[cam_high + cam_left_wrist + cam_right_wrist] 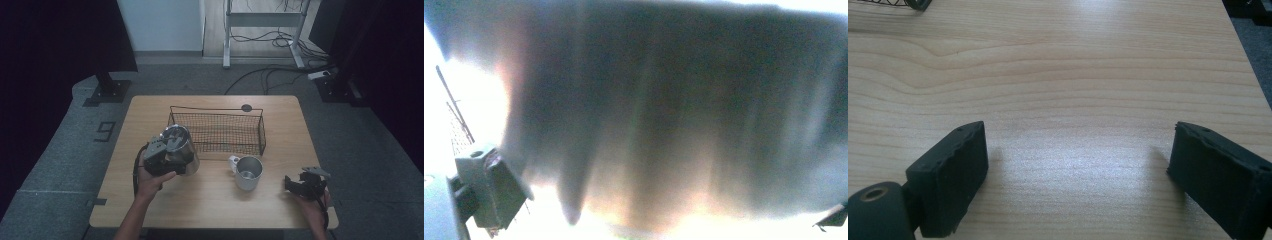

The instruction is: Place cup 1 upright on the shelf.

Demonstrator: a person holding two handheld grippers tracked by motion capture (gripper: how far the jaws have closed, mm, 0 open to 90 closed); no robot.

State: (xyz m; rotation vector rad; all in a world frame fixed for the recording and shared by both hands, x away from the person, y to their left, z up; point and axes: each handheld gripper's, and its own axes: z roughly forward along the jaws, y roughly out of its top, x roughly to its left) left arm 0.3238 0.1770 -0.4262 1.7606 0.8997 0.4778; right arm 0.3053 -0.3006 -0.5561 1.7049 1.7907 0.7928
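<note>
A wooden table (210,200) seen from above, with a person's forearms reaching in from the near edge. The left gripper (172,150) is clamped on a shiny steel cup (181,147), its jaws set wide around the cup's wall; the cup is held tilted, just in front of the near left corner of a black wire basket (217,131) that stands toward the far middle of the table. In the left gripper view the cup's blurred metal side (664,115) sits right up against the camera, with one dark jaw pad at the lower left pressed to it. A second steel mug (248,173) with a white handle stands upright on the table, just in front of the basket and to the right of the held cup. The right gripper (300,184) rests low near the table's near right corner, well apart from the mug; in the right gripper view its two black jaws stand wide apart over bare wood, with nothing between them
</note>
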